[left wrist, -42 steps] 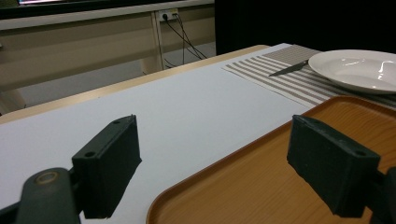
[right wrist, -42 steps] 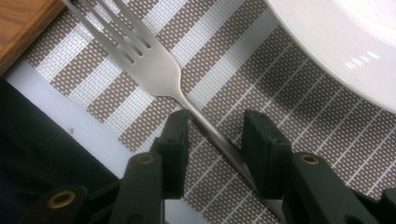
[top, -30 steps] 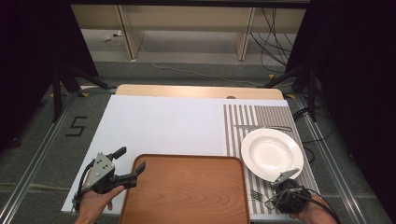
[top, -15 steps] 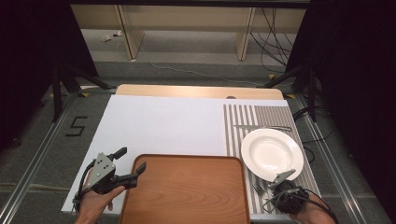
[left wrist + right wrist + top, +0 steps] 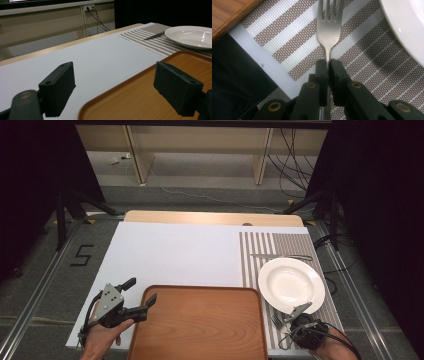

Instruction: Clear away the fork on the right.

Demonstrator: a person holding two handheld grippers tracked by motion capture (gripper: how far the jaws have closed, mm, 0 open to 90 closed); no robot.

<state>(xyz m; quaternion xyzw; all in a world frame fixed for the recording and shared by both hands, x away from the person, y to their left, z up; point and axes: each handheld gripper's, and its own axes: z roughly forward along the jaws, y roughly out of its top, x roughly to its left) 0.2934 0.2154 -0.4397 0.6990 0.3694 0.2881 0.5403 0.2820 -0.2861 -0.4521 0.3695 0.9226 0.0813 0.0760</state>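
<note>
A steel fork (image 5: 329,27) lies over the striped placemat (image 5: 294,40), tines pointing away, and my right gripper (image 5: 327,65) is shut on its handle. From above, that right gripper (image 5: 295,317) sits at the mat's near edge, just below the white plate (image 5: 291,284), with the fork (image 5: 276,321) poking out to its left. My left gripper (image 5: 141,296) is open over the near left corner of the brown wooden tray (image 5: 200,325). One of its jaws hangs above the tray (image 5: 140,97), the other above the white table cover (image 5: 100,62).
A knife (image 5: 280,256) lies on the striped placemat (image 5: 280,245) beyond the plate; it appears as the knife (image 5: 153,36) beside the plate (image 5: 192,36) in the left gripper view. Dark floor borders the table's right and near edges.
My right gripper has slid a little left and toward the near edge with the fork in it. The left gripper has stayed put.
</note>
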